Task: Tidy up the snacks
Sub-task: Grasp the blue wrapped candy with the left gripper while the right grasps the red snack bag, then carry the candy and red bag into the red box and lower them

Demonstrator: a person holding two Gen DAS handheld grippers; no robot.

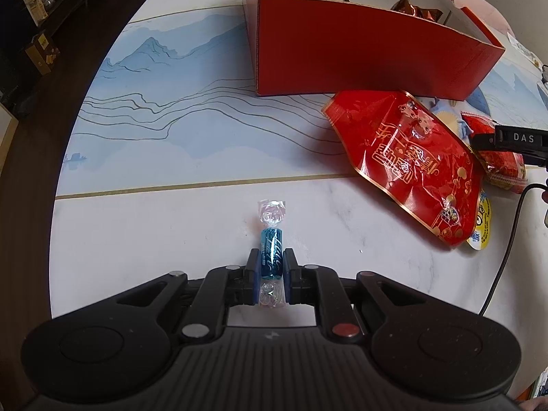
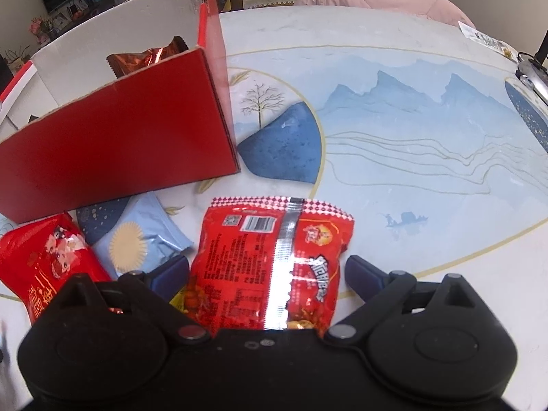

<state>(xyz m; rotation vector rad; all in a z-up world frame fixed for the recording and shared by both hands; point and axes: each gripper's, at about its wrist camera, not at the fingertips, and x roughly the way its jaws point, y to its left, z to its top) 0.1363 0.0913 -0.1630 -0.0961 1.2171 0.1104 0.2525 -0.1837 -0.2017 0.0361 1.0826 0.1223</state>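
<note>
We hold the left gripper (image 1: pixel 271 267) over the white part of the worktop (image 1: pixel 137 233), pointed steeply down. Its jaws are drawn narrow and clamp a blue twist-wrapped candy (image 1: pixel 272 250) by the body, with one clear twisted end ahead of the fingertips and the other behind them.

The right gripper (image 2: pixel 267 274) hangs over a red snack packet (image 2: pixel 270 263) that lies seam-up on the worktop. Its jaws stand wide, one finger on each side of the packet. We cannot tell whether the pads already touch the film; no squeeze shows in it.

The red box (image 1: pixel 359 54), open at the top, stands just behind the loose snacks, with a copper-foil packet (image 2: pixel 144 58) already inside. A large red pouch (image 1: pixel 411 157) and a light blue sachet (image 2: pixel 144 243) lie between the box and the grippers.

We judge the step in hand to be the grasp on the red snack packet:

1. Centre the jaws across the packet's width, clear of the light blue sachet beside the left-hand finger.
2. Lower until the pads bracket the filled middle, not only the flat sealed edge.
3. Close gently; the film is slick and may slide.
4. Keep the candy clamped and clear of the large red pouch while moving toward the red box.
</note>
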